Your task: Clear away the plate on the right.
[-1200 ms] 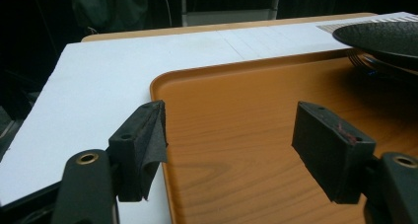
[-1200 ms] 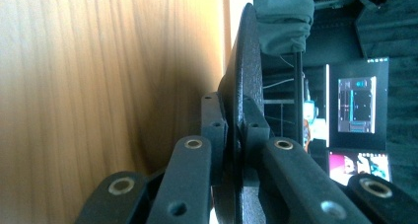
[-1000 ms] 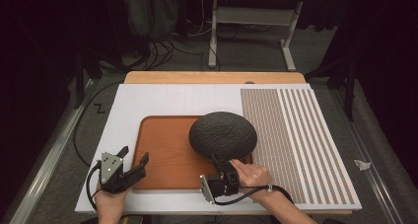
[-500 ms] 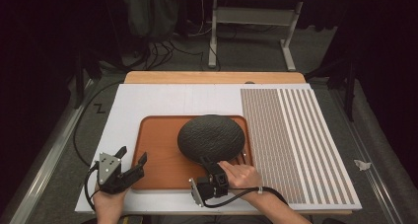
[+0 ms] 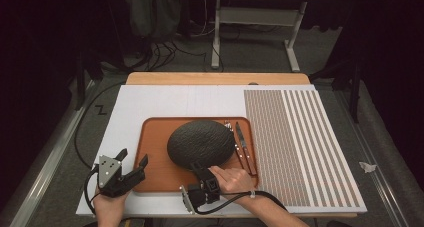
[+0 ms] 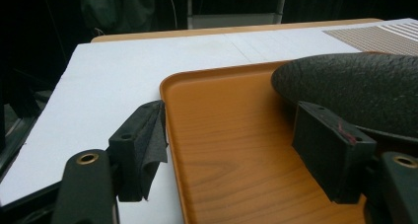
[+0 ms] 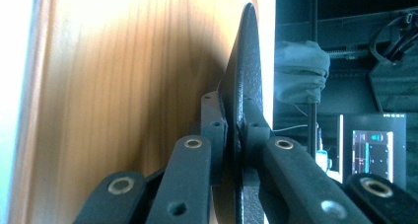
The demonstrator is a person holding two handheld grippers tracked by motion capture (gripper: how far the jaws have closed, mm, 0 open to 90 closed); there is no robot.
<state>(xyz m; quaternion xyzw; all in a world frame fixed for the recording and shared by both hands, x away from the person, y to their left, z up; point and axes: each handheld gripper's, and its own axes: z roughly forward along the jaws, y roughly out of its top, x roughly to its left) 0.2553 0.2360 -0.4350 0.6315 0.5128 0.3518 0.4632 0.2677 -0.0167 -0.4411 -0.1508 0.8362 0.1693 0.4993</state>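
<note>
Surface: white board [image 5: 165, 104] laid over a wooden tabletop [image 5: 215, 78], whose bare edge shows at 12 o'clock; fine brown-and-white striped panel [image 5: 300, 147] covering the 3 o'clock side.
Tray [image 5: 157, 152]: orange wood-grain, rimmed, lying flat on the board toward 6 o'clock.
Plate [image 5: 200, 142]: dark, rough-textured, oval; sitting over the tray's middle, its 6 o'clock rim pinched by the right gripper; seen edge-on in the right gripper view [image 7: 246, 76].
Cutlery [image 5: 239, 139]: knife and fork lying on the tray at 3 o'clock of the plate, just beside its rim.
Right gripper [image 5: 197, 168]: clamped narrow on the plate's rim, one pad on each face.
Left gripper [image 5: 134, 159]: jaws spread wide, nothing between them; at 9 o'clock of the tray's near corner, one jaw over the board, one over the tray.
Room: dim; grey floor, loose black cables [image 5: 160, 57] at 11 o'clock, a white desk frame [image 5: 255, 22] at 12 o'clock, a scrap of white paper [image 5: 367, 167] on the floor at 3 o'clock.
</note>
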